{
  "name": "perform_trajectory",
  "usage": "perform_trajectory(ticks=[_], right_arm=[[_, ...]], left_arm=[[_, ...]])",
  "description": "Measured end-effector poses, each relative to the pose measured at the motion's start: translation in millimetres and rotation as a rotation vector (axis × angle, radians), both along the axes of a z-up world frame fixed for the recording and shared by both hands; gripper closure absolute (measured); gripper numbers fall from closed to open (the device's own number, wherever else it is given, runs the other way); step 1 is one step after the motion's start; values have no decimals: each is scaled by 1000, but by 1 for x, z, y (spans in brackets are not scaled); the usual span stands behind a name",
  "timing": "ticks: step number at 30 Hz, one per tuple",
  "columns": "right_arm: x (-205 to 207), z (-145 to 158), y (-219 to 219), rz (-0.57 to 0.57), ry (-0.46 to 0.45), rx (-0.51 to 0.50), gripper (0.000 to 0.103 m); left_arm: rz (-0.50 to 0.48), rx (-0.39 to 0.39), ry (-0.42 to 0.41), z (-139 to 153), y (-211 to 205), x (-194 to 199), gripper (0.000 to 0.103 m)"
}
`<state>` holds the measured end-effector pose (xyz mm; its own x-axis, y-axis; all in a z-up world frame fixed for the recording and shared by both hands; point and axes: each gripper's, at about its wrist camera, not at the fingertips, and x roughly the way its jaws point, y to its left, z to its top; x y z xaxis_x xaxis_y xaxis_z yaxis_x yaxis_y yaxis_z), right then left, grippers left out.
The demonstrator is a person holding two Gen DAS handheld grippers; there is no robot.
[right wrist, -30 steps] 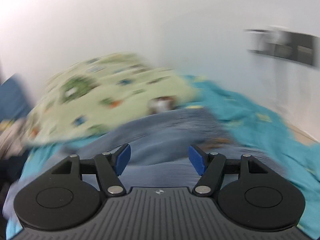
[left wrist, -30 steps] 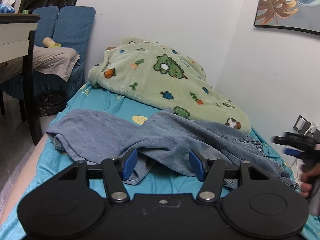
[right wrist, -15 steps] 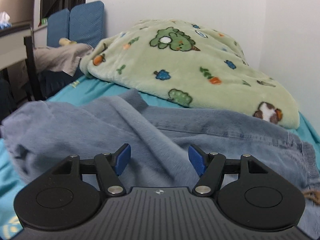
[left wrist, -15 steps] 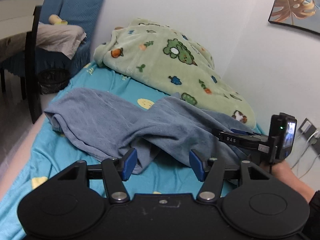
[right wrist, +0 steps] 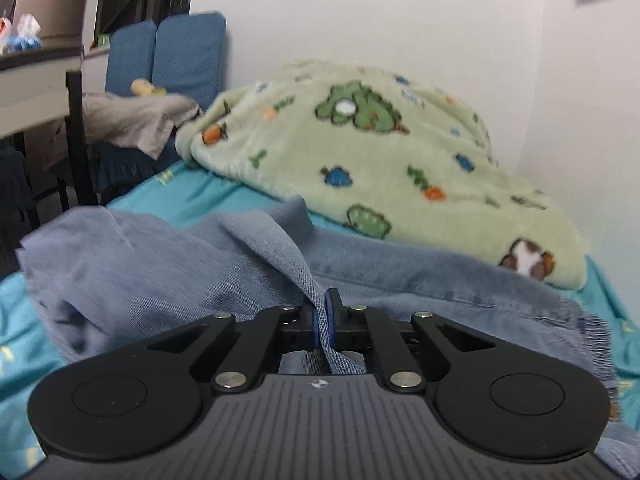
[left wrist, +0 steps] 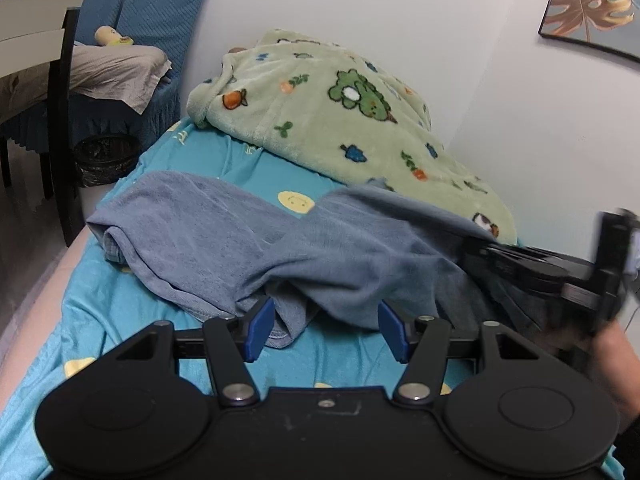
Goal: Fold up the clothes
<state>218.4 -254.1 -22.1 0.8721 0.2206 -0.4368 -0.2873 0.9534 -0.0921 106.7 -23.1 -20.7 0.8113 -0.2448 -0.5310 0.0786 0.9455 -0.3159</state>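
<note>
The jeans (left wrist: pixel 304 248) lie crumpled across the middle of the frame on the bed (left wrist: pixel 120 312), with its turquoise sheet, in front of a green blanket (left wrist: pixel 344 120) at upper centre. They are faded blue denim, rumpled, with a frayed edge at the right in the right wrist view. Denim like this is likely soft but fairly heavy, so it will sag and drag rather than hold shape; the waistband or a hem seam looks like the firmest place to take hold. The right gripper (right wrist: pixel 321 320) has its jaws clenched on a raised ridge of the jeans at lower centre. The left gripper (left wrist: pixel 326 332) hovers just above the near edge of the cloth, jaws released and grasping nothing.
</note>
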Motion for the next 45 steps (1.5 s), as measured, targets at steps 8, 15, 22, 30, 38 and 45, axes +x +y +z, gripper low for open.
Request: perform_trajectory(ticks=[8, 15, 22, 30, 38, 45], right_arm=[[-92, 14, 3, 21, 82, -49, 99], [-115, -27, 49, 74, 290, -209, 98], [-114, -51, 70, 44, 388, -239, 94], [-123, -15, 47, -14, 219, 26, 55], [-102, -17, 50, 23, 153, 102, 58], [-85, -31, 61, 51, 188, 75, 92]], left_arm=[[26, -36, -76, 23, 18, -19, 49], [13, -50, -74, 26, 22, -30, 49], [32, -33, -35, 13, 27, -35, 49], [31, -57, 47, 12, 18, -11, 49], [54, -76, 124, 14, 7, 51, 49], [102, -227, 212, -9, 17, 137, 49]])
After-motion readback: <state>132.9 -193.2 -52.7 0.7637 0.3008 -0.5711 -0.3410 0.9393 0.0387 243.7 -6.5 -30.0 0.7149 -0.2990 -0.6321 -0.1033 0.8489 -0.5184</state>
